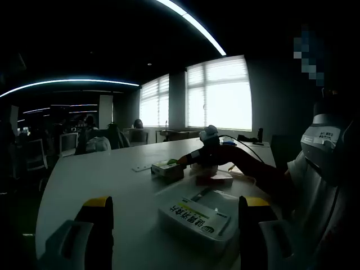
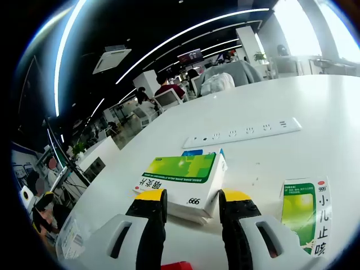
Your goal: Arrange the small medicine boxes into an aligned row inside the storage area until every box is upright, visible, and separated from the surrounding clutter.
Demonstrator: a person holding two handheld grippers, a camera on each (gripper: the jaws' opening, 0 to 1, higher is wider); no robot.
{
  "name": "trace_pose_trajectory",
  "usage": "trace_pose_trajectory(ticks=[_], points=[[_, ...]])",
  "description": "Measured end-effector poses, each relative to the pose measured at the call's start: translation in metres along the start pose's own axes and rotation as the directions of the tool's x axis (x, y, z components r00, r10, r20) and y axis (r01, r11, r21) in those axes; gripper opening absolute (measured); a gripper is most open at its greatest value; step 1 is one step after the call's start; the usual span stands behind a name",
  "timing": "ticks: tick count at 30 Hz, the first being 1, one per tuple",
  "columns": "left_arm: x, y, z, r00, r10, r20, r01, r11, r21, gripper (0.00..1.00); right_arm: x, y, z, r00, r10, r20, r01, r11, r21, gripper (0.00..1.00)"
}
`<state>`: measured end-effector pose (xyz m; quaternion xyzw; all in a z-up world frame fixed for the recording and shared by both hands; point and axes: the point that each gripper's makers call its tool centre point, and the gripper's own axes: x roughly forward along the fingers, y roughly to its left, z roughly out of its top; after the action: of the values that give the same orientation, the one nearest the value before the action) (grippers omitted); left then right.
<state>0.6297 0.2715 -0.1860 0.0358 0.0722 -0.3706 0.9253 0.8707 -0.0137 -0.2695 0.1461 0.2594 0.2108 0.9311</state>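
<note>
Medicine boxes lying flat on the white table (image 2: 315, 107), none upright yet and none in a row. Green-topped box (image 2: 183, 179) marked 999 sitting dead ahead of the right gripper (image 2: 191, 216), near edge just at the yellow fingertips (image 2: 151, 198), possibly stacked on a second box with a blue edge peeking out behind. Long axis running crosswise to the jaws and a little skewed, left end nearer, so wider than the gap between them; jaws parted to a middling width and holding nothing. Green-and-white box (image 2: 305, 216) flat off to the right of the right jaw, printed face up, long axis roughly parallel to the jaws. White power strip (image 2: 242, 134) well beyond, across the table.

From the left gripper (image 1: 174, 216), white box with a yellow stripe (image 1: 197, 220) resting between the jaws and slightly ahead, long axis slanting from far left to near right; jaws spread wide, gripping nothing. Farther off, right gripper seen closing in on the green box (image 1: 167, 169).

Right gripper judged nearer to the green-topped box; grasp likely needing a turn of the wrist to take it across its short side
</note>
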Motion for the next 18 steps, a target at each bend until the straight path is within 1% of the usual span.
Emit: trace_pose_trajectory(ticks=[1, 2, 6, 11, 13, 18], points=[[0.000, 0.000, -0.001, 1.000, 0.000, 0.000, 0.000, 1.000, -0.001, 0.92, -0.001, -0.002, 0.002, 1.000, -0.004, 0.007, 0.004, 1.000, 0.007, 0.21], [0.000, 0.000, -0.002, 1.000, -0.001, 0.000, 0.001, 1.000, -0.002, 0.92, -0.002, -0.003, 0.004, 1.000, -0.008, 0.015, 0.007, 1.000, 0.014, 0.20], [-0.001, 0.004, -0.004, 1.000, 0.008, -0.010, -0.008, 1.000, -0.007, 0.92, -0.001, -0.004, 0.005, 1.000, -0.008, 0.019, 0.007, 1.000, 0.019, 0.20], [-0.001, 0.004, 0.000, 1.000, 0.005, 0.007, -0.005, 1.000, -0.007, 0.92, 0.003, -0.001, 0.001, 1.000, -0.001, 0.003, 0.001, 0.999, 0.036, 0.29], [0.000, 0.004, -0.001, 1.000, 0.003, 0.003, -0.003, 1.000, -0.008, 0.92, 0.006, 0.001, 0.000, 1.000, 0.002, -0.001, -0.002, 0.999, 0.034, 0.31], [0.000, 0.003, -0.007, 1.000, 0.006, -0.017, -0.006, 1.000, -0.006, 0.91, 0.013, 0.007, -0.006, 1.000, 0.014, -0.009, -0.014, 0.998, 0.059, 0.43]])
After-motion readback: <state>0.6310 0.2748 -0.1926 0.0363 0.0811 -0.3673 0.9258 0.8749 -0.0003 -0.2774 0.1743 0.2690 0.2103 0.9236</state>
